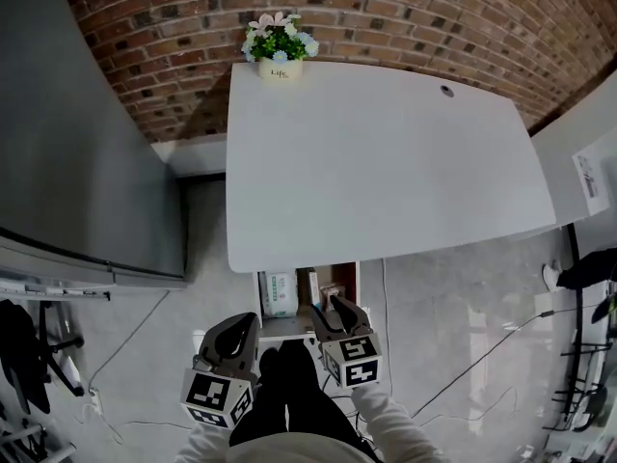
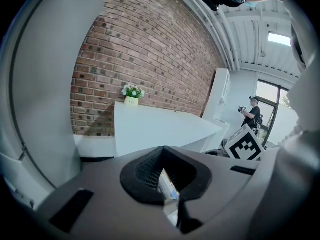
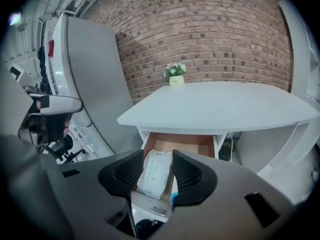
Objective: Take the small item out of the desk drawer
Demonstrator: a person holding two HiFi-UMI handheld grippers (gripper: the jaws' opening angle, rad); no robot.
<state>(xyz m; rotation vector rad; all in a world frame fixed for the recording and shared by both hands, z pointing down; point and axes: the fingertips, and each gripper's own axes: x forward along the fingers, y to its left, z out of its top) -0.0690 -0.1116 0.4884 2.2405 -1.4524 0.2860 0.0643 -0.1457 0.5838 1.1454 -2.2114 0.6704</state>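
The left gripper (image 1: 234,328) and right gripper (image 1: 337,309) are smooth grey moulded shells with rounded shoulders and slot-shaped recesses. Their jaws are lined with black pads (image 3: 127,171) ribbed in a fine grid. Each gripper carries a white cube (image 1: 355,357) printed with black square markers. The person wears pale sleeves (image 1: 393,422) and dark trousers (image 1: 289,394).

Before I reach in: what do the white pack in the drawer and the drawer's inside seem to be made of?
White pack: soft plastic film, by its look; the faintly shiny surface bulges and puckers like a pouch.
Drawer inside: matte brown, likely wood or fibreboard; no grain can be made out.
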